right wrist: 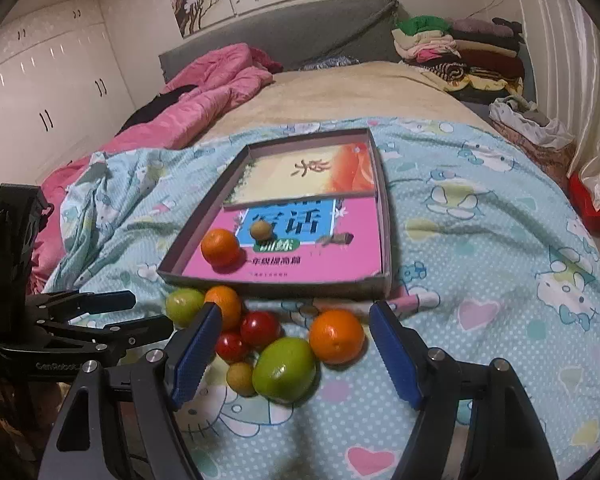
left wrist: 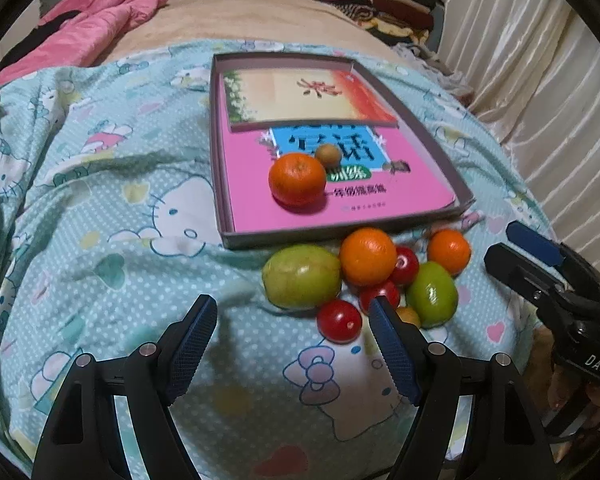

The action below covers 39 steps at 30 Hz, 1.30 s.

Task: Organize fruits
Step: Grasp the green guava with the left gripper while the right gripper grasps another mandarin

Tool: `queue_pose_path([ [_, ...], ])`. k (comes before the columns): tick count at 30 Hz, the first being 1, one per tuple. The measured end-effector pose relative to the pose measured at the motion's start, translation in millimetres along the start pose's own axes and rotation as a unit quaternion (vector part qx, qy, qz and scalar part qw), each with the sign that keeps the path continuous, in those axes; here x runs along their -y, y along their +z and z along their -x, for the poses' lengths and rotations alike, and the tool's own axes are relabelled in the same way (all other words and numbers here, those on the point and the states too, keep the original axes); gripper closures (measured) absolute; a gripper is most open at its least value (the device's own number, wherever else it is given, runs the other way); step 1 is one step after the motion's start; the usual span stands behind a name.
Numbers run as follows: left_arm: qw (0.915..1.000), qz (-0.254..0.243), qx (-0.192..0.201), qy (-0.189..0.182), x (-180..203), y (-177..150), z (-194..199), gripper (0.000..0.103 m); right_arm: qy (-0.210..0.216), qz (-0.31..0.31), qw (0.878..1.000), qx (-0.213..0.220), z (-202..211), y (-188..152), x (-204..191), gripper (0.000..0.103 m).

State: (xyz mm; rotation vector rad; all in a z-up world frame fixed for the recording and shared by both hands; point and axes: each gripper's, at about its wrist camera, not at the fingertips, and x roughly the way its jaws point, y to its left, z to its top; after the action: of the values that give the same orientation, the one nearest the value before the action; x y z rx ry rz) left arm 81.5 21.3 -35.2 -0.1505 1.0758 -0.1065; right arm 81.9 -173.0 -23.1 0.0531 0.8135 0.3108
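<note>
A shallow cardboard tray (left wrist: 342,234) (right wrist: 272,282) lined with books lies on the bed. In it sit an orange (left wrist: 297,179) (right wrist: 220,247) and a small brown fruit (left wrist: 328,155) (right wrist: 260,229). In front of the tray is a pile: two oranges (left wrist: 367,256) (right wrist: 336,336), green fruits (left wrist: 301,276) (right wrist: 284,369), red tomatoes (left wrist: 339,320) (right wrist: 260,328) and a small yellow fruit (right wrist: 240,378). My left gripper (left wrist: 292,354) is open and empty, just left of the pile. My right gripper (right wrist: 294,356) is open around the pile's near fruits, holding nothing.
A blue cartoon-print sheet (left wrist: 100,220) covers the bed. A pink quilt (right wrist: 204,92) lies at the back left, folded clothes (right wrist: 460,52) at the back right, curtains (left wrist: 540,80) on the right, white cupboards (right wrist: 40,92) on the left.
</note>
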Motion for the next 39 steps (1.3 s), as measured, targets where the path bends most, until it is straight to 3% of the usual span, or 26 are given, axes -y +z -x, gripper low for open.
queue_pose_path([
  [10,0.9998,0.009,-0.003,-0.017,-5.7,1.4,-8.1,0.024,-0.017,-0.027,0.999,-0.042,-15.7,-7.4,13.0,0.028],
  [22,0.999,0.023,-0.008,-0.037,-11.1,8.2,-19.2,0.041,-0.026,-0.059,0.995,-0.081,-37.3,-13.1,30.9,0.028],
  [26,0.999,0.017,-0.014,-0.04,-7.6,9.6,-25.1,0.049,-0.018,-0.065,0.994,-0.082,-38.8,-12.9,33.7,0.036],
  [32,0.999,0.015,-0.019,-0.037,-5.3,12.7,-31.5,0.049,0.0,-0.063,0.994,-0.092,-47.4,-11.1,33.2,0.057],
  [39,0.999,0.009,-0.026,-0.034,-2.7,15.2,-37.7,0.049,-0.001,-0.061,0.994,-0.096,-56.9,-7.6,34.8,0.063],
])
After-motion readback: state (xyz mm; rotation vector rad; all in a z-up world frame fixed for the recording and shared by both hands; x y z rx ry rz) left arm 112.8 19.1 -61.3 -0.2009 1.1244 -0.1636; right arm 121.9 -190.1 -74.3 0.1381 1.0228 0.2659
